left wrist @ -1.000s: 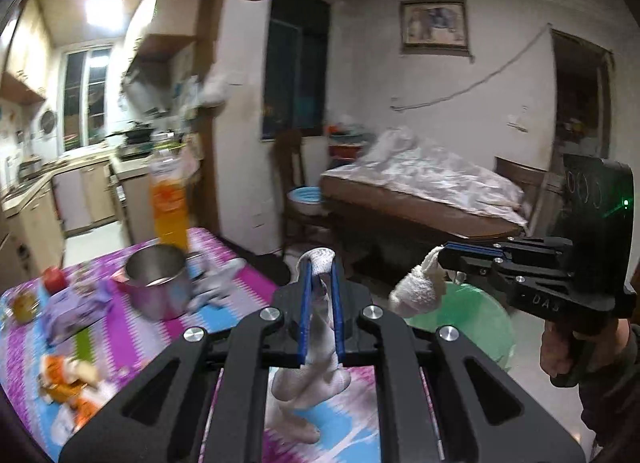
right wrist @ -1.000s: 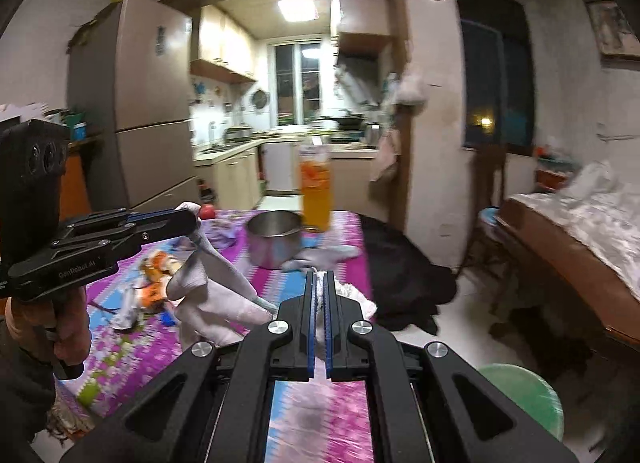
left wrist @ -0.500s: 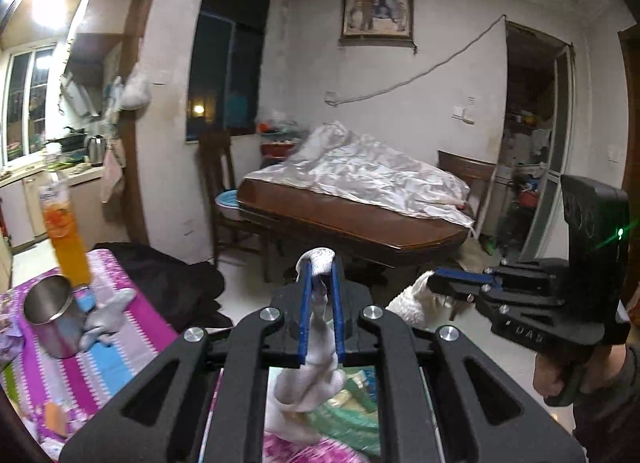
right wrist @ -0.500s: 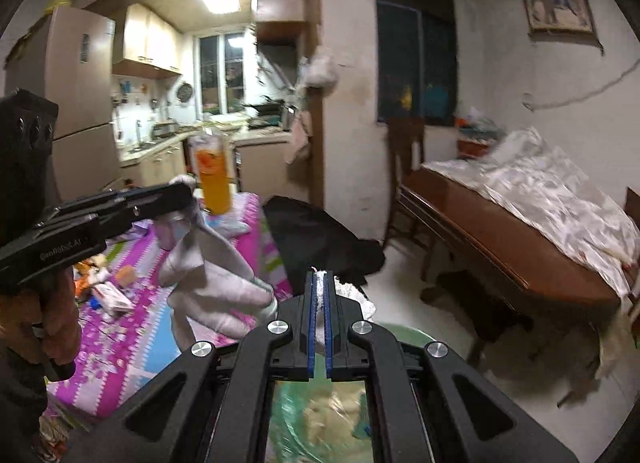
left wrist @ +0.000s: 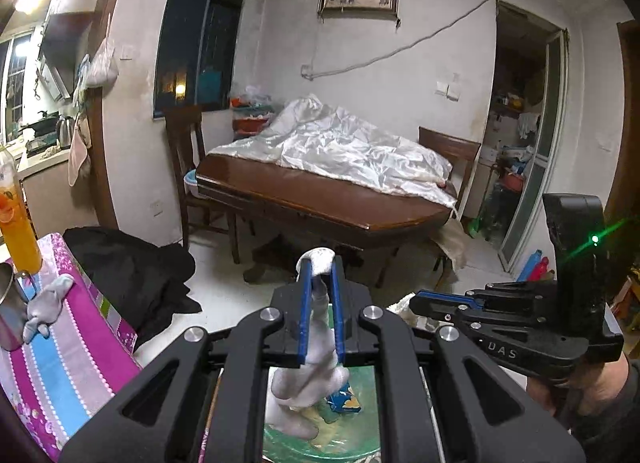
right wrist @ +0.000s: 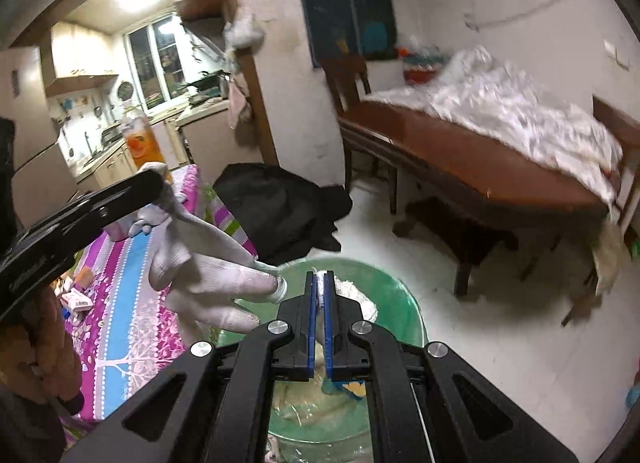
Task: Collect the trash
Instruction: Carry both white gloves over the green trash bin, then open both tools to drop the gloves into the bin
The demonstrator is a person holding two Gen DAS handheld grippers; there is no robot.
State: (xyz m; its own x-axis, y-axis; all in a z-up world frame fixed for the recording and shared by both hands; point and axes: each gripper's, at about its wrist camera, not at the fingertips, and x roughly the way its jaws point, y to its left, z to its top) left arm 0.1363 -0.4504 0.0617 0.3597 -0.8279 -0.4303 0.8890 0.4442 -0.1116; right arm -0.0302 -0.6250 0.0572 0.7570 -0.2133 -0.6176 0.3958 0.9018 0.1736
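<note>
The grey-white glove (right wrist: 200,263) hangs from the left tool (left wrist: 320,275), whose blue jaws are clamped on its cuff; the glove's fingers dangle above the green bin (right wrist: 384,287), at the bin's 10 o'clock rim in the right wrist view. The right tool (right wrist: 319,283) has its jaws pressed together on a crumpled white tissue wad (right wrist: 352,295), which sits directly over the bin opening. The bin stands on the white floor (right wrist: 480,343) just beside the corner of the surface (left wrist: 60,343) with the striped pink-and-blue cloth, and already holds pale paper waste and a small blue-and-yellow packet (left wrist: 344,403). On the surface, at 9 o'clock in the left wrist view, stand an orange drink bottle (left wrist: 16,231), a metal pot (left wrist: 6,315) and a second grey glove (left wrist: 48,307). A black garment (left wrist: 132,271) lies on the floor between the surface and a wooden table (left wrist: 320,199) draped in white sheeting. The step in hand appears to be the deposit: both items are positioned above the bin. The next move calls for parting each tool's jaws while the load is well inside the rim; the glove hangs near the edge, so shifting it toward the bin centre first would reduce the risk of a fall onto the floor.
</note>
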